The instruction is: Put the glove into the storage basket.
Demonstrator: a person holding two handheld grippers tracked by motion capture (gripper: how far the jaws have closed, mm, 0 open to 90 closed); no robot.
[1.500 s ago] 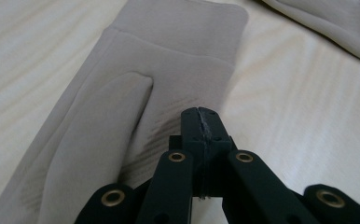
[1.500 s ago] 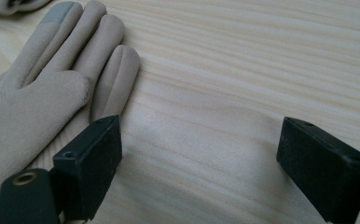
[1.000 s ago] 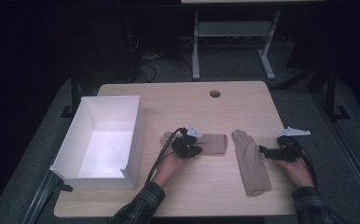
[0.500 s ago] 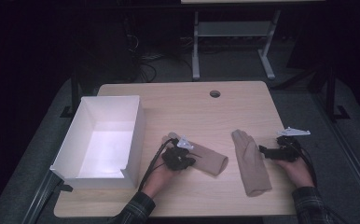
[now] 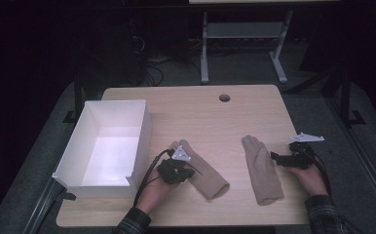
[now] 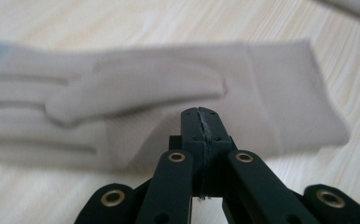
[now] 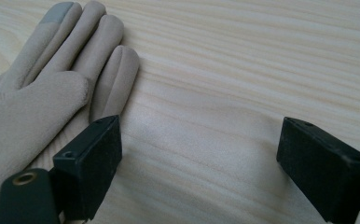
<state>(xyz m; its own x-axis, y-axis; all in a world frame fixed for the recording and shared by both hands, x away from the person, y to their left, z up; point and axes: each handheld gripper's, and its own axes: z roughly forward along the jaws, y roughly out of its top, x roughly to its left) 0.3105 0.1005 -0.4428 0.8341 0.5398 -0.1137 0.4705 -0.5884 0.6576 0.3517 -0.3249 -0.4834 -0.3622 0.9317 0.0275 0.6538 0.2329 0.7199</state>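
Two beige gloves lie on the wooden table [image 5: 200, 117]. The left glove [image 5: 206, 176] lies slantwise, its cuff toward the front edge; in the left gripper view this glove [image 6: 271, 88] lies crosswise with its thumb folded over the palm. My left gripper [image 5: 190, 171] is shut, and its closed tips [image 6: 200, 114] pinch the fabric just below the thumb. The right glove [image 5: 262, 168] lies flat with its fingers pointing away from me. My right gripper [image 5: 277, 158] stands open beside it on its right; one pad [image 7: 92, 163] is at the edge of that glove's little finger [image 7: 115, 79], with bare wood between the jaws.
A white open box [image 5: 144, 131] stands at the table's left, close to my left hand. A round cable hole [image 5: 224, 98] sits near the far edge. Table legs and cables stand on the dark floor beyond.
My left hand has moved left and toward me, and the left glove has swung with it from lying crosswise to lying slantwise. The right hand and right glove have stayed still.
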